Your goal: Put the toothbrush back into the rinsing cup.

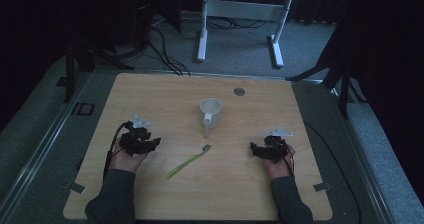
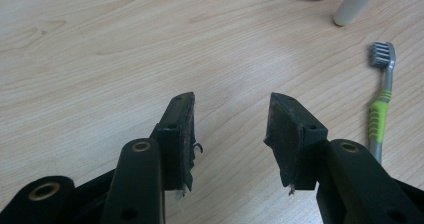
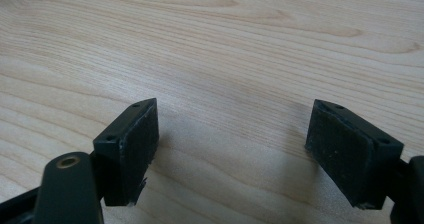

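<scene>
A green toothbrush [image 1: 189,161] with a grey head lies flat near the middle of the wooden table [image 1: 165,91]; it also lies at the right of the left gripper view as the toothbrush [image 2: 380,109]. Behind it stands a white cup [image 1: 210,112] with a long handle pointing toward me. My left gripper [image 1: 155,143] rests low at the left, open, with nothing between its jaws [image 2: 231,126]. At the right my right gripper [image 1: 254,149] is open too, over bare wood [image 3: 232,129].
A small grey round cap [image 1: 239,91] sits in the table's far right part. Beyond the table are a white desk frame [image 1: 240,14] and cables on the carpet. Metal rails run along both table sides.
</scene>
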A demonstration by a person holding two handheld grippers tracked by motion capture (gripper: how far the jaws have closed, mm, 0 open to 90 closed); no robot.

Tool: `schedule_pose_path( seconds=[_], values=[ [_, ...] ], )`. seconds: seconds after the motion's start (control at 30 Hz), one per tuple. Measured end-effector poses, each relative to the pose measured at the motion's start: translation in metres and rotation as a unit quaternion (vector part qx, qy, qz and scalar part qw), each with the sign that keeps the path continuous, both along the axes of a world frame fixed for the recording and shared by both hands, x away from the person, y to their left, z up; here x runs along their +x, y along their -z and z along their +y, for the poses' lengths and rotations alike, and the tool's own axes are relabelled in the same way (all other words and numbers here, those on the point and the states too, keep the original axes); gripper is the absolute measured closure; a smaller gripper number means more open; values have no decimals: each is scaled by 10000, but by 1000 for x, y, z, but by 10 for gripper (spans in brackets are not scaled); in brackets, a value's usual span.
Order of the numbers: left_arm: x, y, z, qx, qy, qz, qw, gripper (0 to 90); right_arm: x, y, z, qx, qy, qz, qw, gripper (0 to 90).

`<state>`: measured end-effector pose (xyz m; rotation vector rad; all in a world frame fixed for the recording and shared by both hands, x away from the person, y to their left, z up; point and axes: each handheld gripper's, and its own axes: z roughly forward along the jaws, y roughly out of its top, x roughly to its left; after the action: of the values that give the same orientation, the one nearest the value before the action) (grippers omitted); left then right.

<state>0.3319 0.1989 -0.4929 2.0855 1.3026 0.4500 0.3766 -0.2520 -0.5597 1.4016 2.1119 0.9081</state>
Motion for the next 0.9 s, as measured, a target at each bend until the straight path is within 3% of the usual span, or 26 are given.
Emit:
schedule_pose_path(
  seconds=[0.43,0.9],
  values=[
    [-2,-13,-9,67,137,-47,9999,546,0,0,0,1,1,0,10000,208],
    [-1,-27,-11,-15,174,-106,9998,552,0,0,0,5,4,7,10000,208]
  ],
)
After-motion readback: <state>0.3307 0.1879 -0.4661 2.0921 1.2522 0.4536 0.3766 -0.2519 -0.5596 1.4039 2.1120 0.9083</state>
